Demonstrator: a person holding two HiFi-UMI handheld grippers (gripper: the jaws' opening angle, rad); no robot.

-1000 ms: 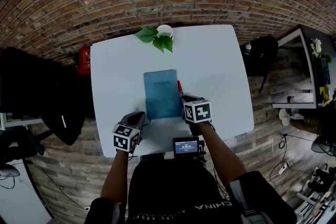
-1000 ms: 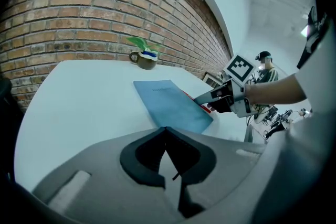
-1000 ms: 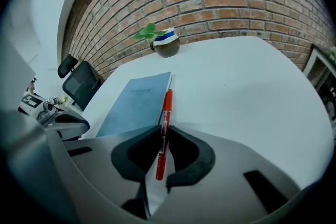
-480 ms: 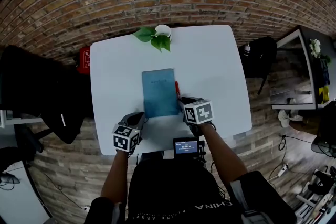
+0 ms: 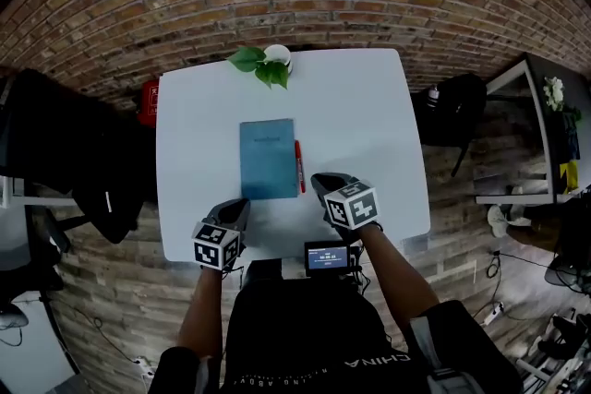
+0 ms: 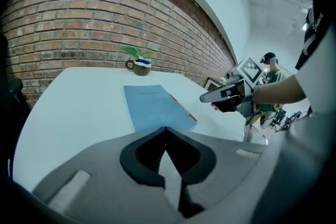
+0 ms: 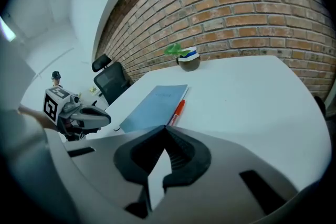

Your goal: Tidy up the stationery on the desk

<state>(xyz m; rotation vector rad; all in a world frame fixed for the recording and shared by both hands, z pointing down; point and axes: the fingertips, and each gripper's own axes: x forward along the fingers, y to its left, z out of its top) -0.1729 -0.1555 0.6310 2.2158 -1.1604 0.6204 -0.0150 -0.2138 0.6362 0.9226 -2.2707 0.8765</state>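
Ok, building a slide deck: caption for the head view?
Blue notebook and red pen side by side on a white desk.

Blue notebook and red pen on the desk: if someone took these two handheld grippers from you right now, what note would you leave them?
Left gripper: jaws shut, empty, over the near edge of the desk.
Right gripper: jaws have just closed with nothing between them; it sits short of the pen.
Things: blue notebook lies flat mid-desk, red pen lies parallel along its right edge, and a potted plant stands at the far edge.
Done: notebook and pen look neatly lined up.
Left: probably nothing, as no other loose stationery shows.
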